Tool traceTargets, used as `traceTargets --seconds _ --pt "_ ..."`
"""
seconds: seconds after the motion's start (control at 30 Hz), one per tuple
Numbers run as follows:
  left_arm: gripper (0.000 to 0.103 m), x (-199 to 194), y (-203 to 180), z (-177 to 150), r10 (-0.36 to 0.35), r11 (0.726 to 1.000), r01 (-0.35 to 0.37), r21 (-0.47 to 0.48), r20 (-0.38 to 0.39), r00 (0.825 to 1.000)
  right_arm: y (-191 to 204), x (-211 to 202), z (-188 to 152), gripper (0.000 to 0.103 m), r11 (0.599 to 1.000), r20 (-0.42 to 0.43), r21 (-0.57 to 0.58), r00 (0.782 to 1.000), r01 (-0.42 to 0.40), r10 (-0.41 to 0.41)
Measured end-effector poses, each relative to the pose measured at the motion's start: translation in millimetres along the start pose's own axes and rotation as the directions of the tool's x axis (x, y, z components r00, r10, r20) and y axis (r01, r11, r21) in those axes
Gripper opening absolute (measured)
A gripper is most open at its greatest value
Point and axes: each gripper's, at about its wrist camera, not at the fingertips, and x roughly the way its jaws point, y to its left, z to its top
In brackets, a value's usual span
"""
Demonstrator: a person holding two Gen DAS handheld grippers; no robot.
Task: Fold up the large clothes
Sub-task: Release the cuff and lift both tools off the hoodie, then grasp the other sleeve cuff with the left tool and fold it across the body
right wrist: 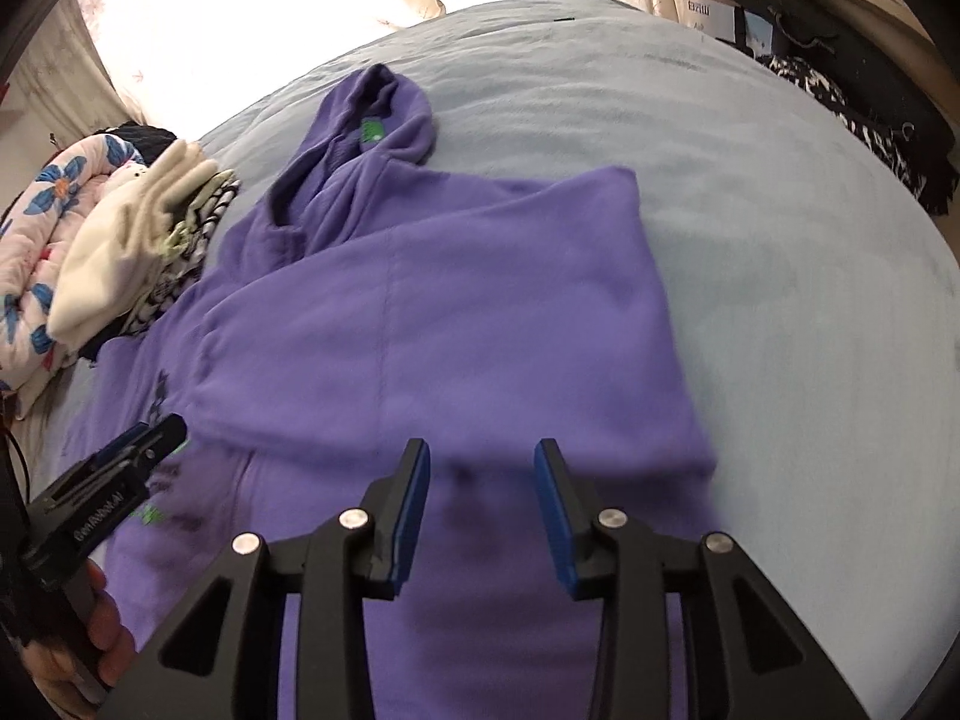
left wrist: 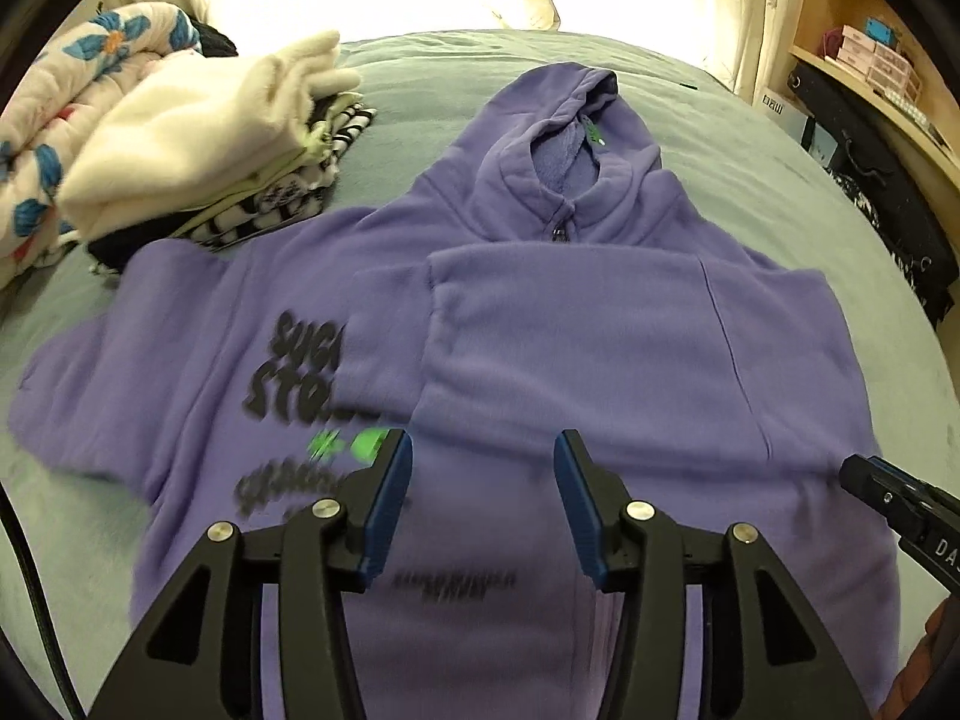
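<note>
Both empty and spread over cloth: left gripper (left wrist: 483, 450) and right gripper (right wrist: 482, 459), lower centre of frame; purple hoodie (left wrist: 540, 324) mid-frame on grey bed (right wrist: 780, 240), one side folded inward.

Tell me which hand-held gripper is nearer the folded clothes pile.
Left. The left hand-held gripper hovers over the hoodie's printed side toward the pile; the right is farther away.

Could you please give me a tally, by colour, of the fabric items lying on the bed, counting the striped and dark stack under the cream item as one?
Purple: 1, the hoodie
Cream: 1, the folded fleece
Floral pink and blue: 1, the quilt
Black-and-white striped and dark: 1, the folded stack
Total: 4
</note>
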Motion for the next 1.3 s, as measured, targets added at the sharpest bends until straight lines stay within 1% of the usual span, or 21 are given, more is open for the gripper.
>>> traceTargets --seconds 0.1,0.17,0.2,0.27,0.33,0.4,0.47,0.63,0.77,0.83,0.97,1.07,1.13,1.17,1.2,1.3 --pt "0.048 -17 4 -16 -0.001 1.0 0.001 -0.009 -0.002 1.0 7 -10 -18 0.036 0.999 -0.013 0.015 0.999 -0.034 0.034" --pt "0.048 -32 10 -29 -0.033 0.999 0.033 -0.023 0.005 0.999 14 -16 -29 0.036 0.999 -0.026 0.013 0.998 -0.05 0.051" --pt "0.048 -39 13 -35 -0.047 0.999 0.047 -0.021 0.01 0.999 18 -19 -33 0.036 0.999 -0.029 0.008 0.998 -0.049 0.05" --pt "0.048 -50 16 -45 -0.05 0.999 0.05 -0.003 0.021 0.999 28 -26 -40 0.036 0.999 -0.029 -0.01 0.999 -0.04 0.04" --pt "0.05 -62 22 -54 -0.06 0.998 0.06 0.012 0.036 0.998 39 -33 -44 0.036 0.999 -0.02 -0.026 0.999 -0.029 0.029" --pt "0.057 -75 32 -59 -0.091 0.996 0.091 0.012 0.061 0.994 53 -41 -47 0.037 0.999 0.0 -0.04 1.0 -0.022 0.022" --pt "0.059 -88 43 -62 -0.107 0.994 0.106 0.013 0.096 0.99 69 -48 -50 0.036 0.998 0.018 -0.064 1.0 -0.015 0.016" --pt "0.066 -115 76 -63 -0.085 0.996 0.084 0.011 0.183 0.979 115 -55 -57 0.037 0.989 0.036 -0.147 0.999 -0.009 0.014" --pt "0.078 -130 110 -67 -0.029 0.999 0.033 -0.014 0.253 0.967 153 -58 -61 0.037 0.978 0.054 -0.206 0.998 -0.01 0.022" --pt "0.078 -134 125 -69 -0.011 0.999 0.02 -0.032 0.262 0.965 173 -56 -62 0.037 0.972 0.056 -0.234 0.998 -0.014 0.028" --pt "0.078 -131 161 -70 -0.017 0.995 0.04 -0.091 0.242 0.97 214 -48 -66 0.037 0.958 0.047 -0.287 0.998 -0.029 0.044" --pt "0.078 -124 188 -70 0.004 0.991 0.027 -0.132 0.232 0.973 241 -39 -69 0.037 0.947 0.033 -0.318 0.998 -0.038 0.051" --pt "0.071 -119 207 -71 0.02 0.987 0.016 -0.16 0.222 0.975 256 -32 -70 0.037 0.941 0.025 -0.337 0.998 -0.043 0.054" --pt "0.066 -115 217 -71 0.027 0.984 0.012 -0.178 0.212 0.977 264 -28 -71 0.037 0.937 0.022 -0.345 0.998 -0.045 0.056" --pt "0.064 -110 228 -71 0.033 0.98 0.009 -0.2 0.204 0.978 272 -24 -72 0.037 0.934 0.019 -0.354 0.998 -0.047 0.057" --pt "0.063 -96 258 -75 0.055 0.963 -0.005 -0.269 0.178 0.982 290 -12 -74 0.037 0.927 0.008 -0.371 0.998 -0.058 0.066"
